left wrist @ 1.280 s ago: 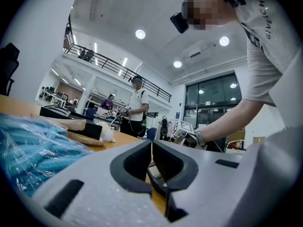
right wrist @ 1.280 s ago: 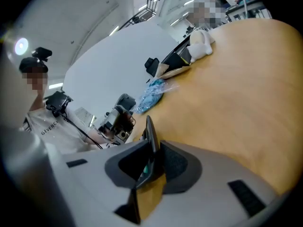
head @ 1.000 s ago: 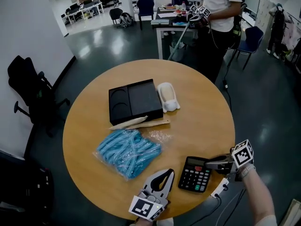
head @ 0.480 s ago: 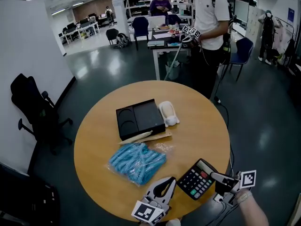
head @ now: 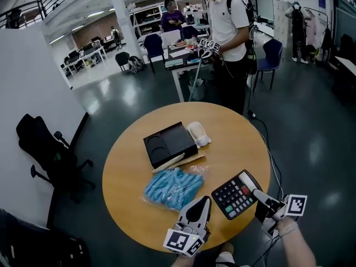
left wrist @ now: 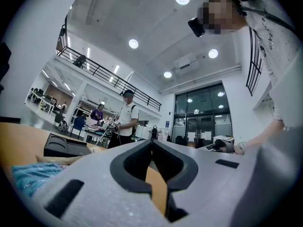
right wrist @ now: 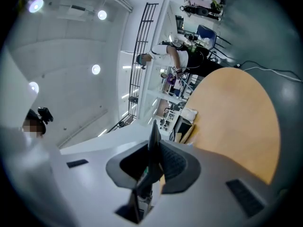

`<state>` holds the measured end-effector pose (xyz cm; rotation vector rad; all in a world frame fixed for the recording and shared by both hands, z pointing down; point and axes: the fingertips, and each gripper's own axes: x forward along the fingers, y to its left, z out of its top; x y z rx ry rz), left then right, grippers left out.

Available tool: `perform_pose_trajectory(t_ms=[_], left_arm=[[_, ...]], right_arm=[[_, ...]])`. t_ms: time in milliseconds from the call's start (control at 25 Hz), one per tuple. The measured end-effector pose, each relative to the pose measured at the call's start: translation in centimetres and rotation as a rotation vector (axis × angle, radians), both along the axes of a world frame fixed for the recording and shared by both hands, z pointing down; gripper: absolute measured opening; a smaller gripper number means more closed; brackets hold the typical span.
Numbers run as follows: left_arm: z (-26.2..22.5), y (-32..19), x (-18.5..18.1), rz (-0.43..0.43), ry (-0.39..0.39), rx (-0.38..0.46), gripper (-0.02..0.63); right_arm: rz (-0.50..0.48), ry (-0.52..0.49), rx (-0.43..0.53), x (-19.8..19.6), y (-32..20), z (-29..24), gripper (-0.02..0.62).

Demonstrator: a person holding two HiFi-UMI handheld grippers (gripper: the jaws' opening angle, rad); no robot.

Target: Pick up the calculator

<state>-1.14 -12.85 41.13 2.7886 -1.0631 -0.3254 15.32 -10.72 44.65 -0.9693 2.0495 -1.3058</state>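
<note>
Above the round tabletop (head: 128, 171), the calculator (head: 236, 196) hangs tilted, pinched by one edge in the fingers of the right gripper (head: 259, 196), so it may pivot and slip; the fingers of the left gripper (head: 204, 203) are pressed together, empty.

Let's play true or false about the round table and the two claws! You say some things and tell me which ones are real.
1. The right claw is pinching the calculator. True.
2. The left claw is holding the blue bag. False: it is shut with nothing in it, and the bag lies on the table.
3. The table is square. False: it is round.
4. The black tray sits next to a white bundle. True.
5. The calculator's keys are all pink. False: they are mostly dark.
</note>
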Motion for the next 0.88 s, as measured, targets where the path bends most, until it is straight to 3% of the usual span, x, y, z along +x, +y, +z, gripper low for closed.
perform_pose_trajectory(t_ms=[240, 880], left_arm=[[-1.3, 1.5, -0.3, 0.018, 0.015, 0.017, 0.008], [-0.9, 3.5, -0.2, 0.048, -0.022, 0.012, 0.008]], right_arm=[[0.129, 0.058, 0.008, 0.3, 2.0, -1.7, 0.057], [0.198, 0.066, 0.014, 0.3, 3.5, -1.0, 0.057]])
